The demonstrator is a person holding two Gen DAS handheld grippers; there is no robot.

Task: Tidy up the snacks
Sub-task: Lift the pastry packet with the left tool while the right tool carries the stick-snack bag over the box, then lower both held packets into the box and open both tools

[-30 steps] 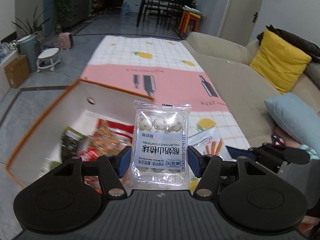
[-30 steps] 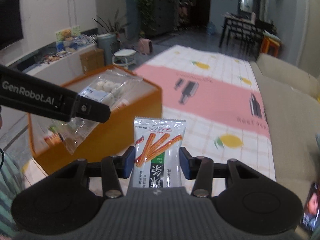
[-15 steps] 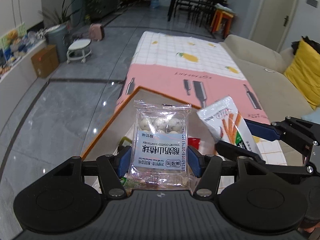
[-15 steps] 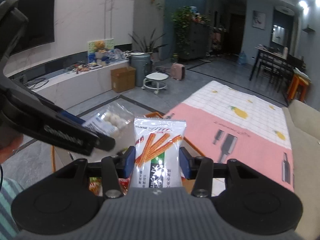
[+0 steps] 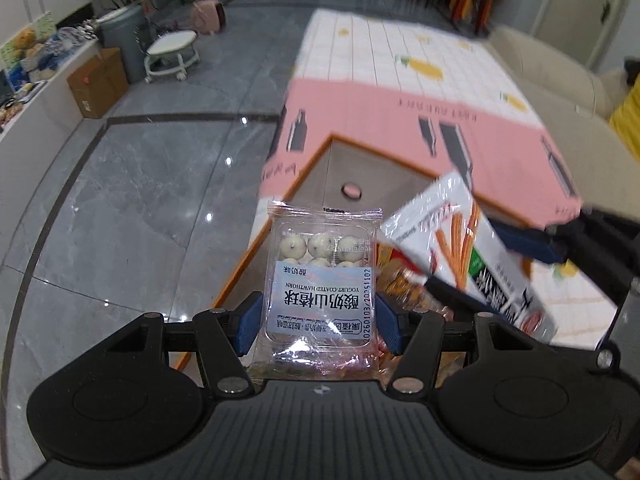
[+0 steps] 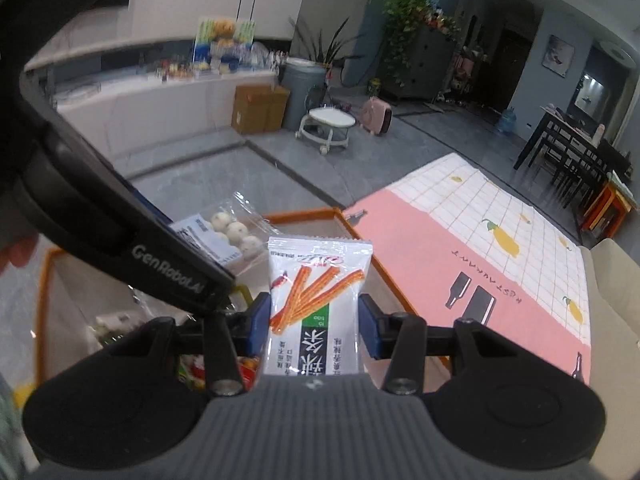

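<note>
- Orange-rimmed box (image 5: 362,172) sits on the pink-and-white cloth (image 5: 404,92), snacks inside.
- Left hand-held gripper (image 5: 320,316) clenches a clear hawthorn-ball pack (image 5: 322,280) above the box.
- Right hand-held gripper (image 6: 314,326) clenches a white stick-snack packet (image 6: 316,304) just beside it.

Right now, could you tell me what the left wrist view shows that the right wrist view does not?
Only the left wrist view shows the yellow cushion and the box wall's round hole. Only the right wrist view shows the blue water bottle and wall picture. Both show the hawthorn ball pack in the left gripper, the orange stick snack in the right gripper, the orange-rimmed box and the white stool.
</note>
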